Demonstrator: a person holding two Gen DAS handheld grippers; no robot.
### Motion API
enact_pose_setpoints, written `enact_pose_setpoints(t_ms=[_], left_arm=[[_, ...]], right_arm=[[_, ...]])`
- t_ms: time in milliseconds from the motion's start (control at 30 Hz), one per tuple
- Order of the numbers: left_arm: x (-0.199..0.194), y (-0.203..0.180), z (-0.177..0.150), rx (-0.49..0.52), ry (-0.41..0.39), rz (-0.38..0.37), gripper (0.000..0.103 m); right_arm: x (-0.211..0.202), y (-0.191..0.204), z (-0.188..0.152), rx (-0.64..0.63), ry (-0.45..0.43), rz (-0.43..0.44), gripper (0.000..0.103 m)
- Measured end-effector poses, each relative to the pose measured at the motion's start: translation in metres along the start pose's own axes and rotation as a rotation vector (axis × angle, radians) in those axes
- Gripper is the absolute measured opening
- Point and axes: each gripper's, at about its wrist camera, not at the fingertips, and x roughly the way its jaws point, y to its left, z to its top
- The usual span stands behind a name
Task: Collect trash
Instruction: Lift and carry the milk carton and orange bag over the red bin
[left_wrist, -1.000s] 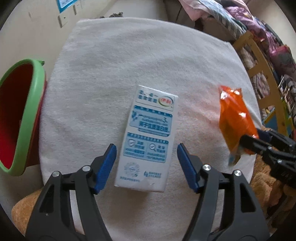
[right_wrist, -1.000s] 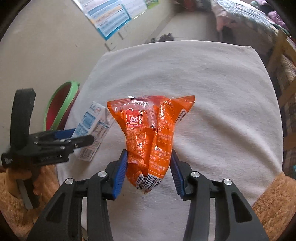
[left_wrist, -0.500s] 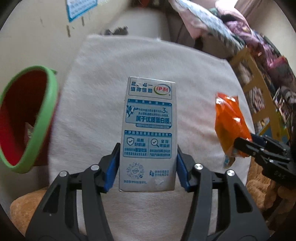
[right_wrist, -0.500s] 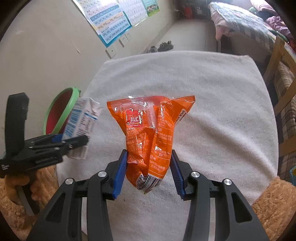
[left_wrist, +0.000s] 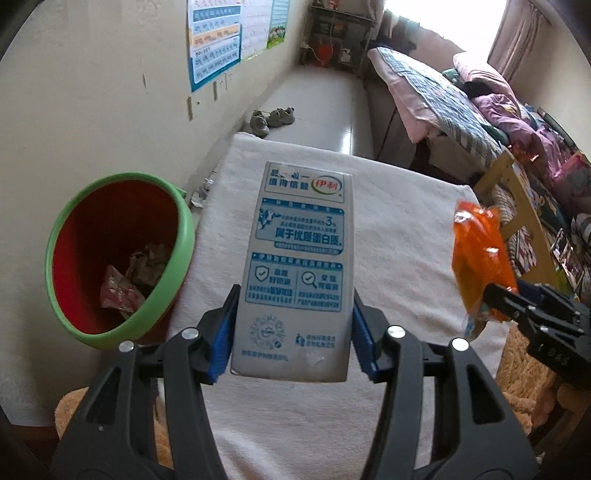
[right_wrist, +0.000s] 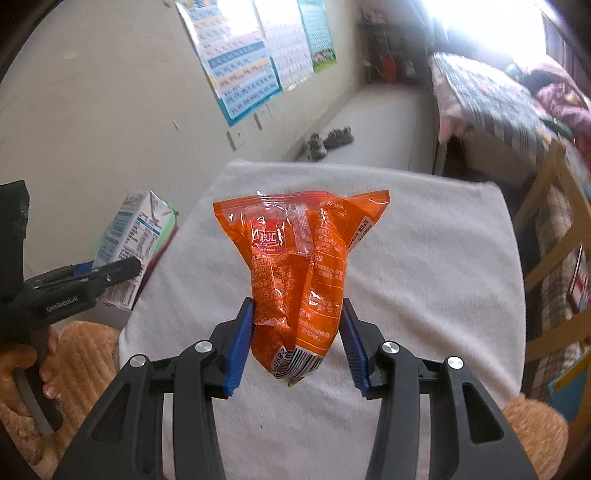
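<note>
Trash in both grippers: the left gripper (left_wrist: 293, 341) has its blue pads pressed on the sides of a grey-white rectangular milk carton with blue print (left_wrist: 299, 266), held clear above the white towel-covered table (left_wrist: 402, 236). Its jaws closed on the carton within the last second. The right gripper (right_wrist: 295, 345) clamps a crinkled orange plastic snack bag (right_wrist: 299, 273) over the table's middle. A red bin with a green rim (left_wrist: 122, 258), holding scraps, stands beside the table's left edge.
</note>
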Motion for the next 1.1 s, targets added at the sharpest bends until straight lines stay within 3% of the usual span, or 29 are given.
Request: enact_pose_setpoints(t_ms=[667, 1100], left_arm=[[-0.021, 0.049, -0.01, -0.111, -0.052, 0.061, 0.052], [-0.032, 0.075, -0.014, -0.145, -0.078, 0.143, 0.052]], right_arm=[[-0.001, 0.069, 0.028, -0.182, -0.034, 0.043, 0.045], [0.007, 0.095, 0.025, -0.24, -0.018, 0.082, 0.045]])
